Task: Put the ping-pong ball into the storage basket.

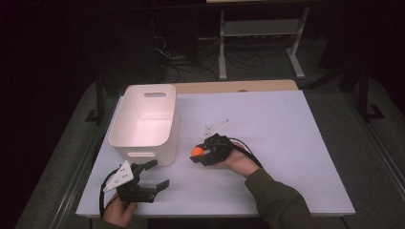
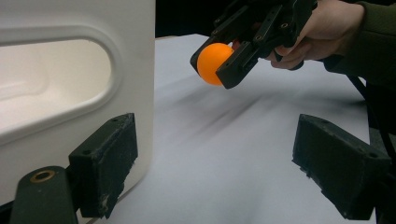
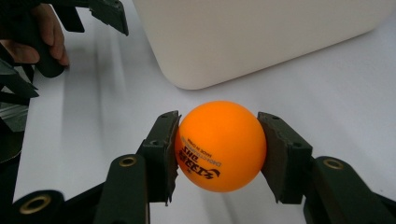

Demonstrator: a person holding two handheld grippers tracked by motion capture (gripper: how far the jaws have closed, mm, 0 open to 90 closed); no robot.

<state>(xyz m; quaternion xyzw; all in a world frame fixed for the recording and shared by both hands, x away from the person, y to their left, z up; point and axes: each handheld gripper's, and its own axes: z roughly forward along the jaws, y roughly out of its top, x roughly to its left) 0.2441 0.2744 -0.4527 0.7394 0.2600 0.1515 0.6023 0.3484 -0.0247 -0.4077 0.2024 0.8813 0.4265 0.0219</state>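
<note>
Orange ball [image 3: 218, 145], one only, clamped between both pads of the right gripper [image 1: 199, 153], held just above the white table [image 1: 286, 143] a little to the right of the white bin [image 1: 143, 121]. Black print on the ball reads upside down in the right gripper view, too small to make out fully. In the high view the ball is mostly covered by the jaws, just an orange spot showing. In the left gripper view the ball [image 2: 213, 63] sits between the far gripper's jaws, with the hand behind it cut off at the top edge. Left gripper [image 1: 156, 175] has its jaws wide apart with nothing between them, resting near the front left table edge, just in front of the bin; one jaw is close beside the bin wall, contact hard to tell. Bin count: one, with two handle slots visible in the high view; inside looks bare, though the near inner wall is hidden. Two grippers, two hands, one sleeve on the right arm. Background beyond the table is dark, details unclear.
</note>
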